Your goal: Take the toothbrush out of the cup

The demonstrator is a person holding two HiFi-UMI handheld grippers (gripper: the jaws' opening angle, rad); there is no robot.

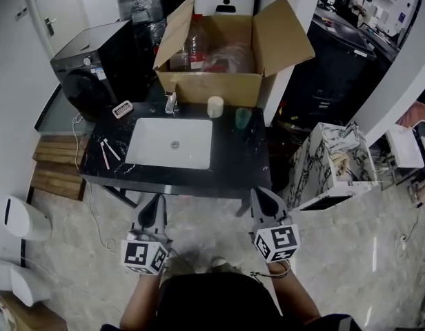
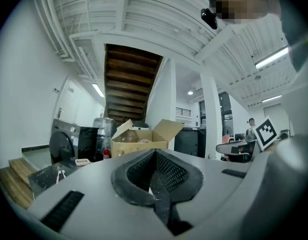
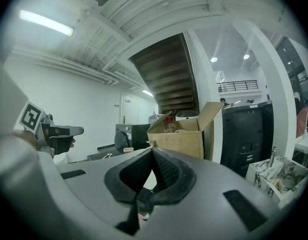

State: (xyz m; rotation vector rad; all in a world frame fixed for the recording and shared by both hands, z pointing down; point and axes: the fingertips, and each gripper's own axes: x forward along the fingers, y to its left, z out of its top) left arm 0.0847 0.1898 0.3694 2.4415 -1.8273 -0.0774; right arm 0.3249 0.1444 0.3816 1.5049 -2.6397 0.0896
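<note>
A cream cup [image 1: 215, 106] and a green cup [image 1: 243, 118] stand at the back of the black counter [image 1: 240, 164], behind the white sink [image 1: 170, 142]. I see no toothbrush sticking out of either. Two thin toothbrush-like sticks [image 1: 105, 152] lie on the counter's left end. My left gripper [image 1: 154, 205] and right gripper [image 1: 262, 197] hang in front of the counter's near edge, close to the person's body, both shut with nothing between the pads. In the left gripper view the gripper [image 2: 153, 156] points toward the counter. The right gripper [image 3: 153, 151] points the same way in its own view.
An open cardboard box [image 1: 219, 54] with bottles stands behind the cups, and a faucet [image 1: 171, 102] and small white comb [image 1: 122, 109] sit at the sink's back. A black washing machine [image 1: 95, 74] is on the left, a marble-patterned box [image 1: 333, 164] on the right.
</note>
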